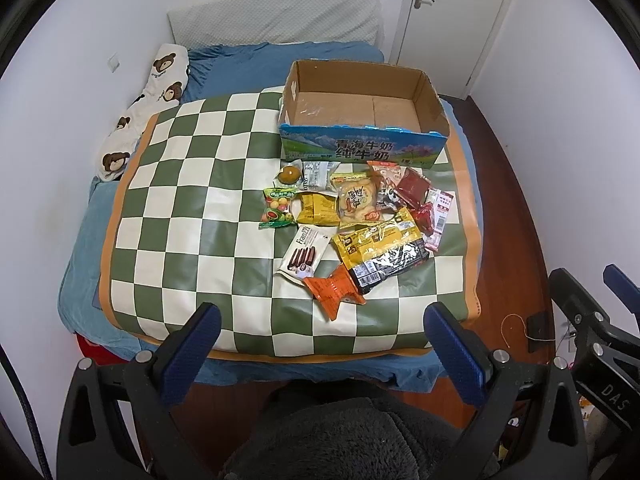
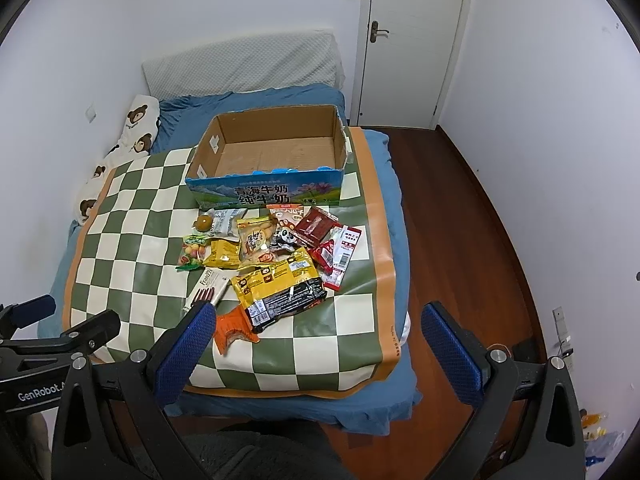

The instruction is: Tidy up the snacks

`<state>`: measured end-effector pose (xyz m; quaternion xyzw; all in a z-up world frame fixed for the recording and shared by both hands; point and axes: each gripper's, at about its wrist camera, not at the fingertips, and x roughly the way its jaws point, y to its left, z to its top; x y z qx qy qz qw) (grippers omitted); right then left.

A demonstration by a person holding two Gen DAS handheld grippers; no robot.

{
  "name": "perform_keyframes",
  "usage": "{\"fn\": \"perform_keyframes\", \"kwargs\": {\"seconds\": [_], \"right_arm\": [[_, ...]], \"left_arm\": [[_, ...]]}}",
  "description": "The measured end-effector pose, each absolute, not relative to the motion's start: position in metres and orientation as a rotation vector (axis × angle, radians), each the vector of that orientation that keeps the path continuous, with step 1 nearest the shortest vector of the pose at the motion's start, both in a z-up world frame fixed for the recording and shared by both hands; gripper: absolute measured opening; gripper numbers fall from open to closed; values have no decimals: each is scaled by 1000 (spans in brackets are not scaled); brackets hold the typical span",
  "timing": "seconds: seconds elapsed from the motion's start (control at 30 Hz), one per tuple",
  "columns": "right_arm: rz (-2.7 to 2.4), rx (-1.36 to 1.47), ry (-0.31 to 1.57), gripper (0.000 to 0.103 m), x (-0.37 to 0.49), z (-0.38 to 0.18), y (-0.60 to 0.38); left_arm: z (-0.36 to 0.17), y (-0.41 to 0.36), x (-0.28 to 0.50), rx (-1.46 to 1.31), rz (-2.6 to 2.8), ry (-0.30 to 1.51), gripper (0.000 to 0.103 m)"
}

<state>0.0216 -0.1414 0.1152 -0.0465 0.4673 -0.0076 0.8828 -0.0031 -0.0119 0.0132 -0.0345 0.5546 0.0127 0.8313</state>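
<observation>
Both tools are hovering near the bed's edge: left gripper [image 1: 320, 332] and right gripper [image 2: 320, 328], jaws spread wide, holding nothing. The snack pile [image 1: 352, 216] is lying on the glossy checkered mat [image 1: 180, 208], just near of the empty cardboard box [image 1: 360, 108]. Judged best: pinching the crinkly orange packet [image 1: 334, 286] first, by its flat sealed edge, since slick film is likely to slip.

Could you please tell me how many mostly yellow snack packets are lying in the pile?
3. A small yellow packet sits left of centre, a clear-fronted biscuit packet is beside it, and a large yellow-and-black packet lies nearest. Others may be hidden underneath.
</observation>
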Motion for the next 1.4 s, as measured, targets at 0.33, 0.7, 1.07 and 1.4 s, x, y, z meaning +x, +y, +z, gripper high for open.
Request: {"fn": "perform_keyframes", "kwargs": {"seconds": [0.33,0.7,1.07,1.4], "right_arm": [[-13,-76,973,103,22,123,-144],[-7,-66,975,103,22,124,-146],[-1,-60,969,103,21,125,-145],[-1,-58,969,103,22,125,-146]], "left_arm": [[16,-14,-2,-69,26,1170,103],[17,-15,-1,-72,24,1168,103],[17,-15,-1,-70,25,1165,103],[23,-14,5,-70,24,1160,103]]}}
